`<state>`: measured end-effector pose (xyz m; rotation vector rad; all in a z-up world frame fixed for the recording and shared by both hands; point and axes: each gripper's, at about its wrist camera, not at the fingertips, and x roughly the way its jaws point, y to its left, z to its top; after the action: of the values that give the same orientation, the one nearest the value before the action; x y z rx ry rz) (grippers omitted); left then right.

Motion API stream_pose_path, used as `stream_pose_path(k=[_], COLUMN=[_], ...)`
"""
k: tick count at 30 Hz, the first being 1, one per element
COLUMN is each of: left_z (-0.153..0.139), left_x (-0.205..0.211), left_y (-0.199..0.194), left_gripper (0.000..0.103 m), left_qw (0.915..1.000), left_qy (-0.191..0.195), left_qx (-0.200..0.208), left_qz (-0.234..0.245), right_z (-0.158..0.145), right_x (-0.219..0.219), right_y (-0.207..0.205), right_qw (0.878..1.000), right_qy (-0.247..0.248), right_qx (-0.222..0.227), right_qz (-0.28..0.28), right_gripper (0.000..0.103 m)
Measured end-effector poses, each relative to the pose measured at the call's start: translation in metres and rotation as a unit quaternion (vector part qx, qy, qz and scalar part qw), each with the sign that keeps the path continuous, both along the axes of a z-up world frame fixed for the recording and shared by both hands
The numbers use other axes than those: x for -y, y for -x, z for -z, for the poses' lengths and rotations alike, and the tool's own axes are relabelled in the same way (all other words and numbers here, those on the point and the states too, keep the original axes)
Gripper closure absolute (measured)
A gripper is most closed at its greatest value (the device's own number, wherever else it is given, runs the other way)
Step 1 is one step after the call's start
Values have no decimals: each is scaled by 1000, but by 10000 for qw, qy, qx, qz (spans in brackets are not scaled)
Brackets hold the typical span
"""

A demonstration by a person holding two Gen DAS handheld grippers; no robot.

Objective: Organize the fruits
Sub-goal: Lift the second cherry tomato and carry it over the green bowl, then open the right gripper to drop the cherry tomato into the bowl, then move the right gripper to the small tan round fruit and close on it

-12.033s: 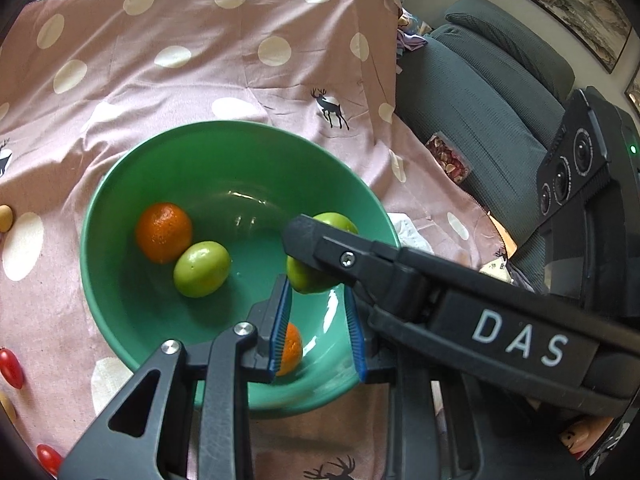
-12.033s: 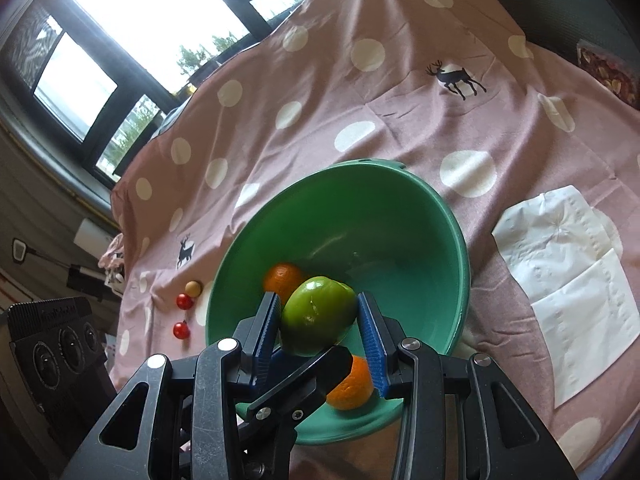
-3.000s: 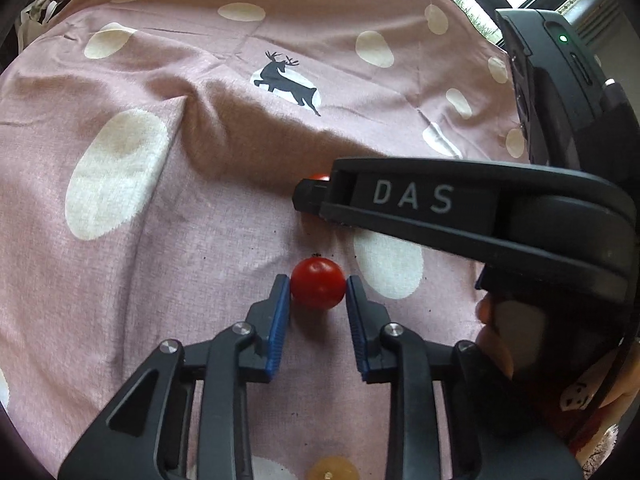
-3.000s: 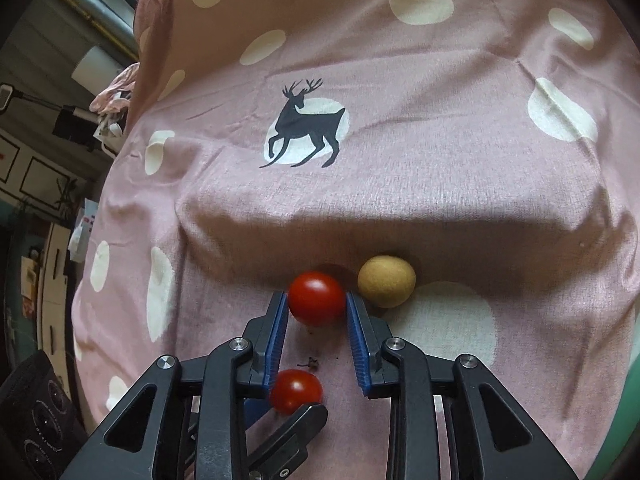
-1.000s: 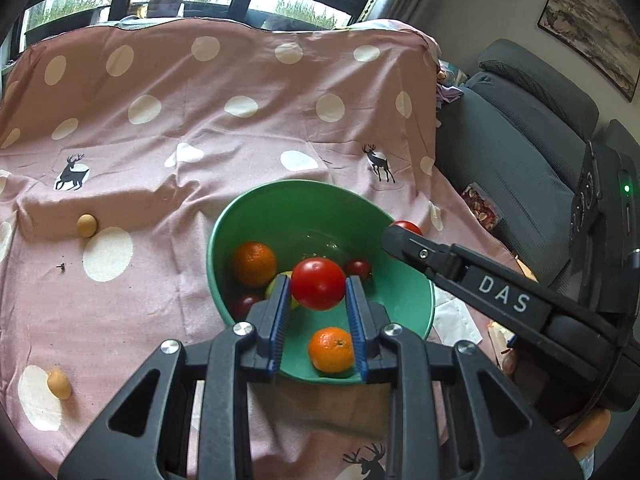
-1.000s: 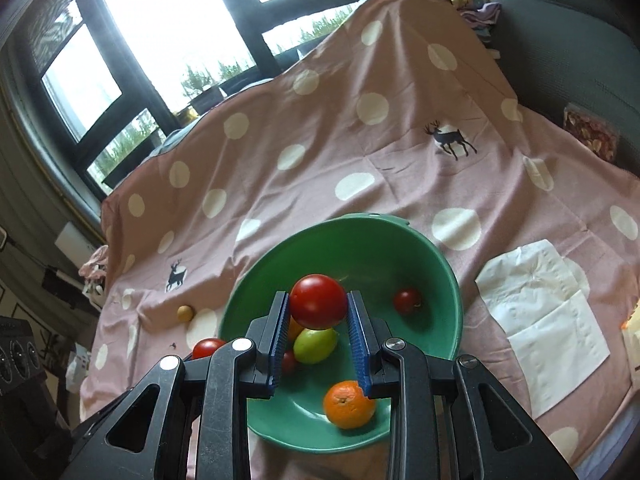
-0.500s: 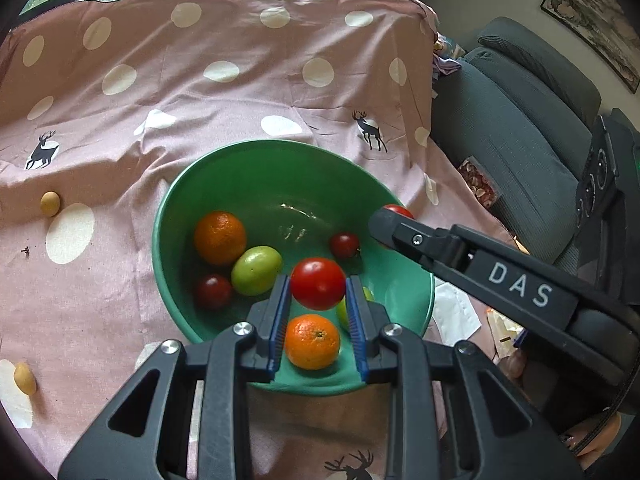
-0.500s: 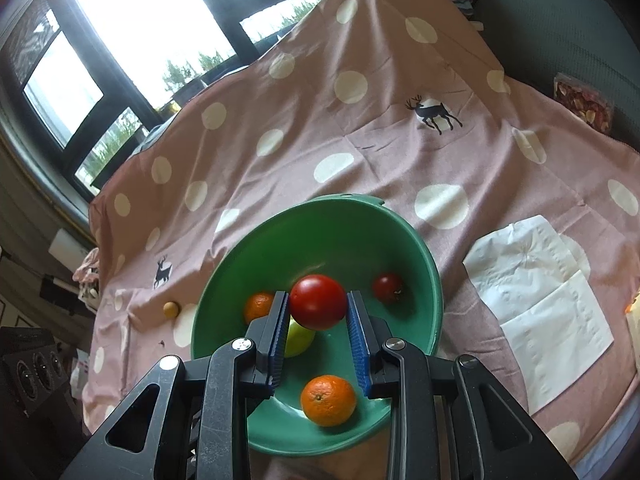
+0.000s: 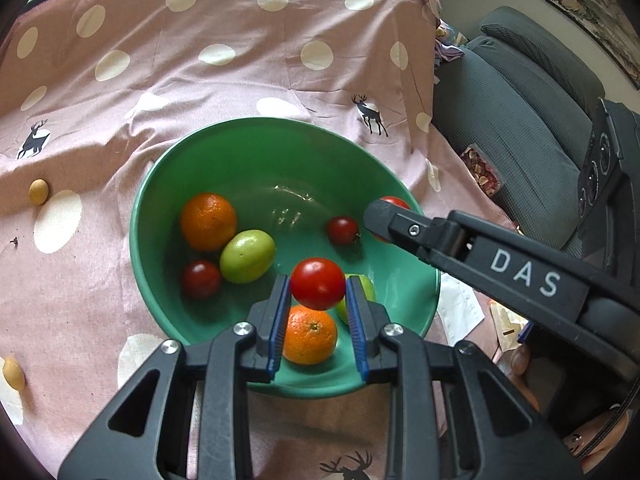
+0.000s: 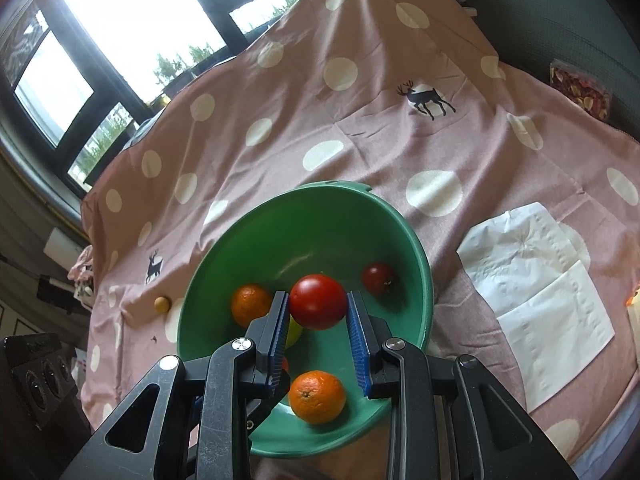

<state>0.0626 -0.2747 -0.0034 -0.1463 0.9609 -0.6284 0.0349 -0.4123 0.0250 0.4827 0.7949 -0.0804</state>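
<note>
Each hand-held gripper is clamped on a red tomato above the green bowl (image 9: 160, 184). The left hand-held gripper (image 9: 318, 300) holds its tomato (image 9: 318, 283) over the near side of the bowl, directly above an orange (image 9: 310, 340) and a green fruit (image 9: 362, 288) that is partly hidden behind the right pad. The right hand-held gripper (image 10: 318, 320) holds its tomato (image 10: 318, 301) over the bowl's middle, with a second orange (image 10: 250, 305) to the left and a small dark tomato (image 10: 378, 278) to the right.

The step in hand looks like setting both tomatoes down in the bowl. To do it well, lower each one close to the bowl floor before parting the pads, since a tomato dropped from height would bruise or bounce out over the low near rim. The left one should go a little towards the bare patch in the bowl's centre, not onto the orange, where it would roll. How high the tomatoes hang above the fruit is hard to judge through the fisheye, so go down slowly.

Two small yellowish fruits (image 9: 39, 192) (image 9: 13, 374) lie on the spotted cloth (image 9: 240, 80) near the table's left edge, not yet gathered.
</note>
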Motion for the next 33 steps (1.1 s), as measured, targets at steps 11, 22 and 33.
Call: stream_pose_path(k=[11,22,33], left_z=[4,-11,-26], left_x=[2,-18,-121], left_y=[-1,7,19], left_gripper=[75,57,48], left_qw=[10000,9999,9968], left_qy=[-6,149,-319], left_qx=[-60,64,301], left_qz=[25,-44,-665], right_z=[4,4,-5], right_x=[2,4,-17], right_y=[-2,-1,-5], right_qw=[9999,9999,9993], right_qy=[-67,-143,-198], right_qx=[-109,-68,77], right_qz=[10,4,-308], right_gripper=[73,63,47])
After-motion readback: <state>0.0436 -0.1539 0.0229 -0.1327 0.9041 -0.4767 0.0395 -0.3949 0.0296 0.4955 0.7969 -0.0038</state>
